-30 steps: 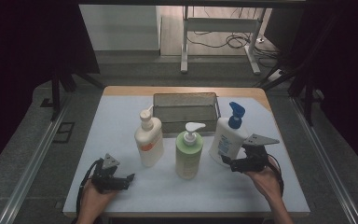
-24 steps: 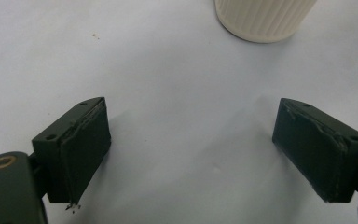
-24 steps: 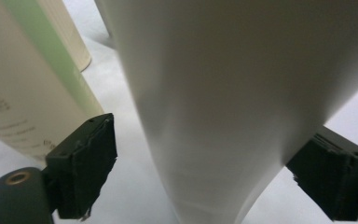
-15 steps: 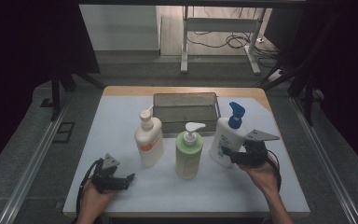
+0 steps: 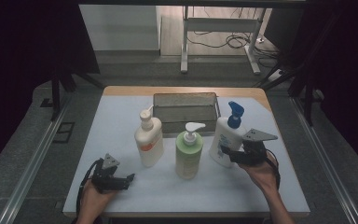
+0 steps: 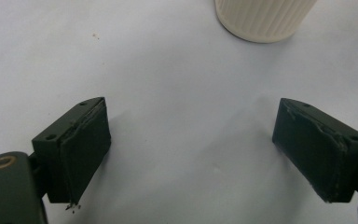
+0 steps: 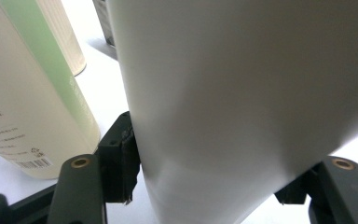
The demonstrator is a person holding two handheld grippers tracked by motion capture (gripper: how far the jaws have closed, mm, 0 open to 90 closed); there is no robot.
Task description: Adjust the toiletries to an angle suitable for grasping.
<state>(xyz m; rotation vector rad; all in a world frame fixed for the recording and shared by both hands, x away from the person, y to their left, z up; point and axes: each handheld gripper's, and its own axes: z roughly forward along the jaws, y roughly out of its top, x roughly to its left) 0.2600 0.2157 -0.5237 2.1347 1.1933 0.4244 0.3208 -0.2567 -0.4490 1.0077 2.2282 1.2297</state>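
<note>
1. White table (image 5: 121, 116) across the middle of the high view, wire basket (image 5: 185, 112) at upper centre.
2. White bottle with blue pump (image 5: 224, 140) right of centre, upright, clamped low between the right gripper (image 5: 235, 154) jaws.
3. Green pump bottle (image 5: 189, 151) at centre, cream pump bottle (image 5: 149, 140) just left.
4. Left gripper (image 5: 121, 179) at lower left, jaws wide apart, holding nothing.
</note>
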